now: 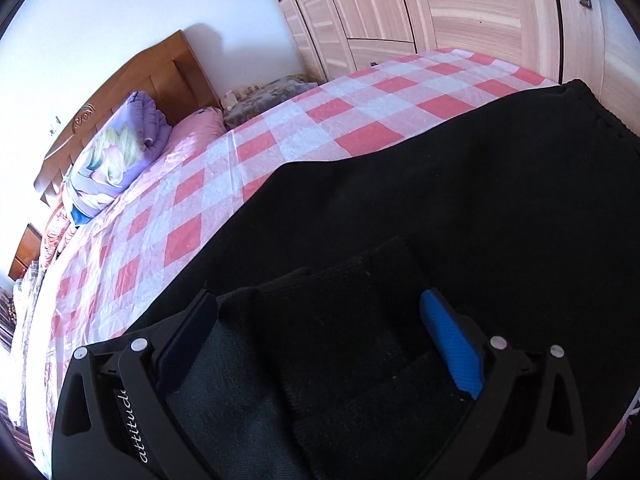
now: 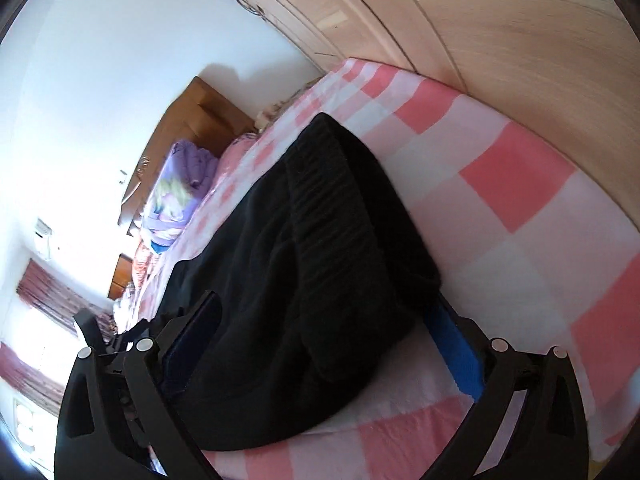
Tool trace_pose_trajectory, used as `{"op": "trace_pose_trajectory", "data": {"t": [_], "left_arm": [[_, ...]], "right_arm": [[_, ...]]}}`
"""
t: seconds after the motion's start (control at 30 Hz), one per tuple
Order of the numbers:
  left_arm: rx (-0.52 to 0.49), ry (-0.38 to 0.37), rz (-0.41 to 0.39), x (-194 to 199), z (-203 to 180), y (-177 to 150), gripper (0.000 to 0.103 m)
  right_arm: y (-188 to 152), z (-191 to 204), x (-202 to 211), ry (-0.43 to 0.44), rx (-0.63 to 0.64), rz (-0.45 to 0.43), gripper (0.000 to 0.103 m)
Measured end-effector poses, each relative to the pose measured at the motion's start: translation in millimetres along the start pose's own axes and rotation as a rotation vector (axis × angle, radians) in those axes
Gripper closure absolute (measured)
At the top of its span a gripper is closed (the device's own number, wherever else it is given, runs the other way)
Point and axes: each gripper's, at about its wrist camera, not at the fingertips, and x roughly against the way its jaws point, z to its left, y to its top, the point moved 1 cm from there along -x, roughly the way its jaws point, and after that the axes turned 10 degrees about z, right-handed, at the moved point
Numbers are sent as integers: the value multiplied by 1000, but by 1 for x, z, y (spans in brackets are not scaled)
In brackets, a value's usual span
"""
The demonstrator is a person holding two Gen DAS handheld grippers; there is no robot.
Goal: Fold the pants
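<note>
Black pants lie spread on a bed with a pink and white checked sheet. My left gripper is open, its blue-padded fingers wide apart over a folded hem end of the pants. In the right wrist view the pants lie bunched, with the ribbed waistband uppermost. My right gripper is open, its fingers standing either side of the near edge of the bunched fabric.
A wooden headboard with a purple folded quilt and pink pillow is at the bed's far left. A light wood wardrobe stands close behind the bed. The left gripper's body shows in the right wrist view.
</note>
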Motion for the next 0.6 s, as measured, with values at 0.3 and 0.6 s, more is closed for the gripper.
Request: {"op": "trace_pose_trajectory", "data": {"t": [0.3,0.6], "left_arm": [[2,7,-5,3,-2,-2,1],[17,-18,3,1,2,-2,1]], "right_arm": [[-7,24,-13,-93,111,81,4],[-2,20,-16,-123,75,10,23]]}}
